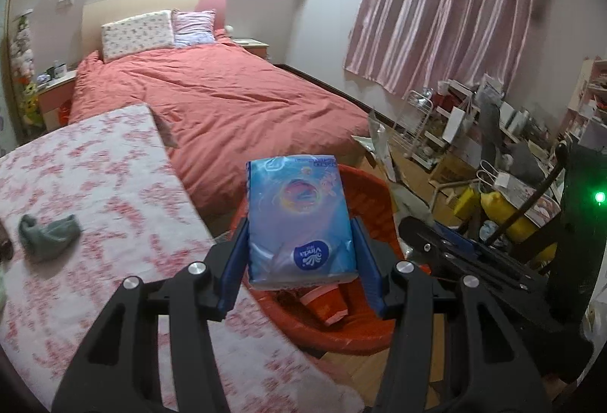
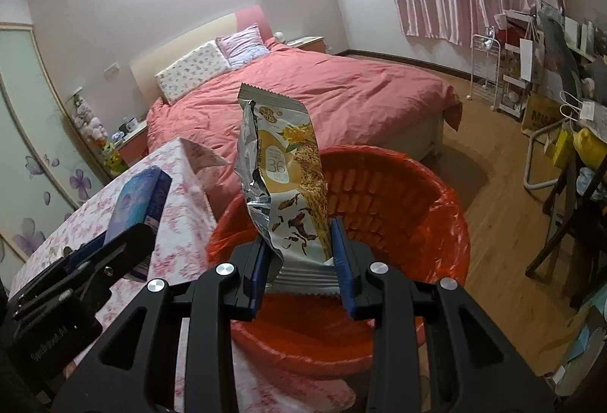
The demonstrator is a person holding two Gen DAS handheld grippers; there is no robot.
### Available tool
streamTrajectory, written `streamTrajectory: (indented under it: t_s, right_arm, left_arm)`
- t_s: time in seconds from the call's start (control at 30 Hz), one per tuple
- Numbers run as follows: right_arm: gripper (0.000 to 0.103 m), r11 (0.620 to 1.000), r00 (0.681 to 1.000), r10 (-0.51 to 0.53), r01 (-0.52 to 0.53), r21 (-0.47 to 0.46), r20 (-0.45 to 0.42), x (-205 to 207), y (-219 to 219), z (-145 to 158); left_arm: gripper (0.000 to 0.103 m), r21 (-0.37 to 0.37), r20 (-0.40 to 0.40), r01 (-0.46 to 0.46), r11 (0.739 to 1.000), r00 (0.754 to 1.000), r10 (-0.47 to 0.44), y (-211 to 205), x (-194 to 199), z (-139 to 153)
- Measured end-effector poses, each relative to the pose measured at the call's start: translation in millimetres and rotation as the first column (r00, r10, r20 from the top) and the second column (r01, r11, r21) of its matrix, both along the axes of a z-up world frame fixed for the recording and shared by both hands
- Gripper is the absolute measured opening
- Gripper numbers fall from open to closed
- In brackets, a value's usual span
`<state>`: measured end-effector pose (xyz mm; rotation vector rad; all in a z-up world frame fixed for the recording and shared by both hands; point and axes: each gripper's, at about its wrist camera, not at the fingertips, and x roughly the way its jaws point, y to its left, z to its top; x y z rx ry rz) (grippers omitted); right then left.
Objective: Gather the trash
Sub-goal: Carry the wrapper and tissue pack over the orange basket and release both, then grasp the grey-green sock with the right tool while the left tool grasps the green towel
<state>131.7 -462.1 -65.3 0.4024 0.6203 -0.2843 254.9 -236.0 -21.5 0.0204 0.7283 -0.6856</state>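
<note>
Bedroom setting: a bed with a red duvet fills the background, and a counter under a pink floral cloth occupies the 9 o'clock side of the left wrist view. An orange-lined trash basket stands on the wood floor just beside the counter's edge, so that each item can be carried off the counter and released over the opening.

Left hand-held gripper: clamped on a blue tissue pack, one blue pad against each long side. The pack is held level above the basket, whose lining shows at 12 and 6 o'clock around it (an orange wrapper already lies inside).

Right hand-held gripper: clamped on the lower end of a torn snack wrapper, which stands upright with its serrated top at 12 o'clock. It hangs directly over the basket mouth.

Judgement: both items are positioned for release; parting the fingers should let each fall in. A grey crumpled cloth lies on the counter at 9 o'clock, uncollected.
</note>
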Motion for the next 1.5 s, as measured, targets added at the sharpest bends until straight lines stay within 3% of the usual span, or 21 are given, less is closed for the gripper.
streamTrajectory:
  t_s: [0.17,0.33,0.4,0.9,1.13,1.5]
  right_arm:
    - [0.035,0.999,1.000,-0.031,0.031,0.039,-0.005,3,-20,-10]
    - [0.050,0.998,0.999,-0.049,0.050,0.046,-0.022,5,-25,-18]
    - [0.051,0.998,0.999,-0.047,0.048,0.045,-0.028,7,-26,-19]
    - [0.051,1.000,0.998,0.024,-0.023,0.015,-0.052,17,9,-5]
    - [0.051,0.994,0.992,0.105,-0.106,-0.008,-0.065,27,50,1]
    - [0.051,0.960,0.958,0.274,-0.277,-0.034,-0.082,44,133,10]
  left_arm:
    - [0.053,0.019,-0.031,0.025,1.000,0.999,-0.024,-25,13,-16]
    - [0.063,0.042,-0.039,0.007,0.999,0.999,-0.006,-27,25,-27]
    - [0.063,0.048,-0.042,-0.006,0.999,0.999,0.008,-23,28,-30]
    - [0.071,0.112,-0.014,-0.208,0.972,0.977,0.211,66,40,-34]
    - [0.072,0.119,0.017,-0.327,0.937,0.945,0.328,132,39,-28]
    - [0.074,0.106,0.021,-0.506,0.856,0.862,0.507,246,26,-20]
